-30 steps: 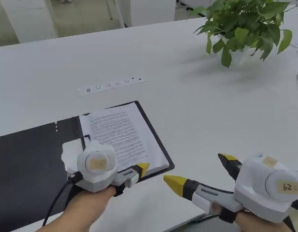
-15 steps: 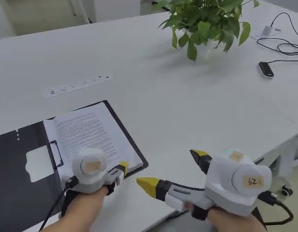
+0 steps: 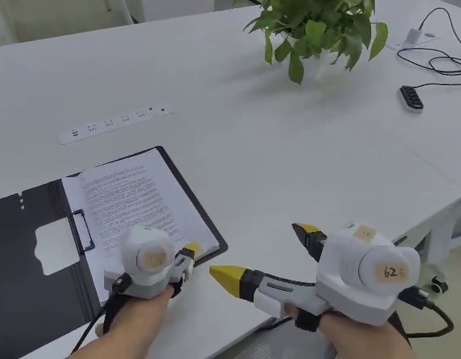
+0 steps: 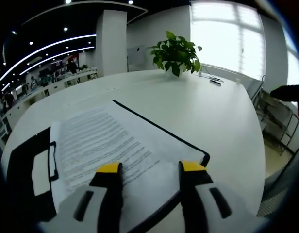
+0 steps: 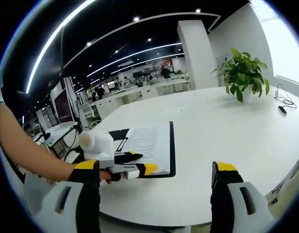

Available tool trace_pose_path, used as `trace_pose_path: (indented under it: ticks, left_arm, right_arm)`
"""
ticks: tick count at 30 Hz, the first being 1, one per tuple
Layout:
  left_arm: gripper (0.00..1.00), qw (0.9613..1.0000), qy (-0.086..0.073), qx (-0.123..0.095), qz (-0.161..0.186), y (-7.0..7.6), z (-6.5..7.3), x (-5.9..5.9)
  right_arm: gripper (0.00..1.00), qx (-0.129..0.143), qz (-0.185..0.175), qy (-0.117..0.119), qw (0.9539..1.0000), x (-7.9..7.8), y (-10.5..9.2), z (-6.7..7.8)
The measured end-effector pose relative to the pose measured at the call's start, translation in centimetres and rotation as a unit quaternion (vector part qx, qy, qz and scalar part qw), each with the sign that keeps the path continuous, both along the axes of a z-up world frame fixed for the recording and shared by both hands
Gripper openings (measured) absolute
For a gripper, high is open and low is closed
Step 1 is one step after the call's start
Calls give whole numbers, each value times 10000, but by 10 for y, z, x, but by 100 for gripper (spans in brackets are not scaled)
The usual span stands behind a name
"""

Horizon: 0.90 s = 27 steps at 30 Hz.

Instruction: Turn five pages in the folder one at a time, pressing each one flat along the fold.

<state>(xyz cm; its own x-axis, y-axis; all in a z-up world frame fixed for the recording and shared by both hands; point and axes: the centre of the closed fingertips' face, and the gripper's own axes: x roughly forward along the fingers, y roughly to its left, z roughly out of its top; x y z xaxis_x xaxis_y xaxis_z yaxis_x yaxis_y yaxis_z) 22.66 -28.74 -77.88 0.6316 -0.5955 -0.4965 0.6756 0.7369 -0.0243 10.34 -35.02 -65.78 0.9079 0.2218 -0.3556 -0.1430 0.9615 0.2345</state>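
A black folder [image 3: 21, 254] lies open on the white table, with a printed page [image 3: 133, 198] on its right half. My left gripper [image 3: 187, 254] hovers at the page's near right corner, open, the page [image 4: 101, 136] lying below its yellow-tipped jaws [image 4: 150, 167]. Nothing is held between them. To the right of the folder, over bare table near the front edge, my right gripper [image 3: 268, 254] stands wide open and empty. In the right gripper view its jaws [image 5: 154, 166] frame the folder [image 5: 144, 141] and the left gripper [image 5: 142, 162].
A potted plant [image 3: 320, 30] stands at the far right of the table, with a black device [image 3: 410, 97] and cables beside it. A socket strip [image 3: 114, 121] is set into the table behind the folder. The table's edge [image 3: 440, 209] falls away on the right.
The head camera has swung, shifting the whole picture. Both grippers keep about the same places relative to the folder, and both stay open.
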Motion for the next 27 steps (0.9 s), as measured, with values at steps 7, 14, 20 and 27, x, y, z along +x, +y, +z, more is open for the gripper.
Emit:
trace_pose_path:
  ticks: [7,14,20,27]
  left_arm:
    - [46,9999,-147,-48,24,1,-1,1]
    - [32,9996,-273,7,0,9,0,8]
    - [17,9992,-390,123,22,16,0,12]
    - [15,9993,-348,102,60,17,0,13]
  right_arm:
    - [95,-27,12,43,10000,0,0,-2]
    - [95,-22,25,47,10000,1,-1,-3]
    - [95,-28,81,72,9999,6,1,-4]
    - [93,-27,253,174,9995,17,6,-8]
